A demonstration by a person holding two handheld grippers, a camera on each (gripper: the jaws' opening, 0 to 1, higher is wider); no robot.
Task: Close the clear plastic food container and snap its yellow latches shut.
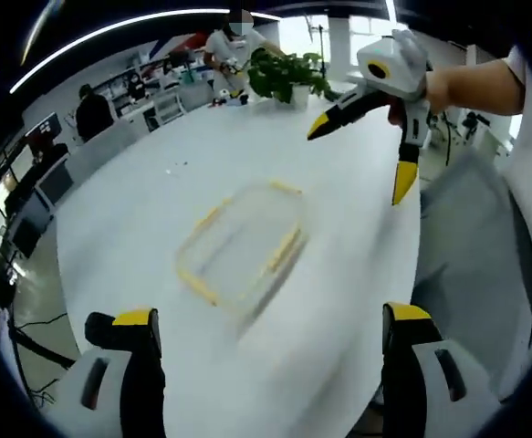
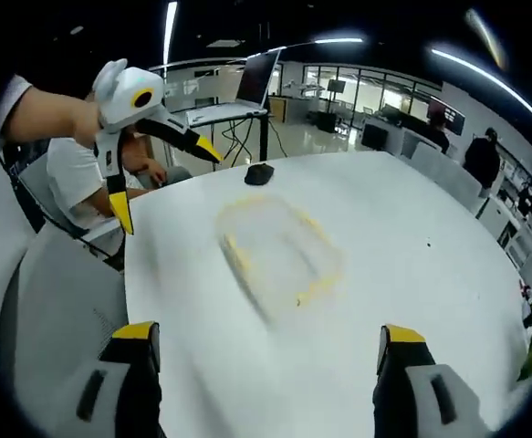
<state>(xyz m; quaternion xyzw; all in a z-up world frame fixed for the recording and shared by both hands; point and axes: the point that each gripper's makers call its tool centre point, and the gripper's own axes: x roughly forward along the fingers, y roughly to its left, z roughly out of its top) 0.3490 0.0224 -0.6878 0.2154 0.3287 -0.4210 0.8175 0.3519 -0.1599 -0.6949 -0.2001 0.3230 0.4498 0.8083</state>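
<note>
While both grippers, left gripper (image 2: 161, 178) and right gripper (image 1: 370, 151), hover spread-jawed and empty, each should settle squarely over the blurred container (image 1: 243, 251) on the table (image 1: 138, 219) before pressing its yellow latches.

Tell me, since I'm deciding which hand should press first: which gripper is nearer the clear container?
Neither clearly; both views are motion-blurred. The left gripper and right gripper both hang open above the table, apart from the clear container, on opposite sides.
</note>
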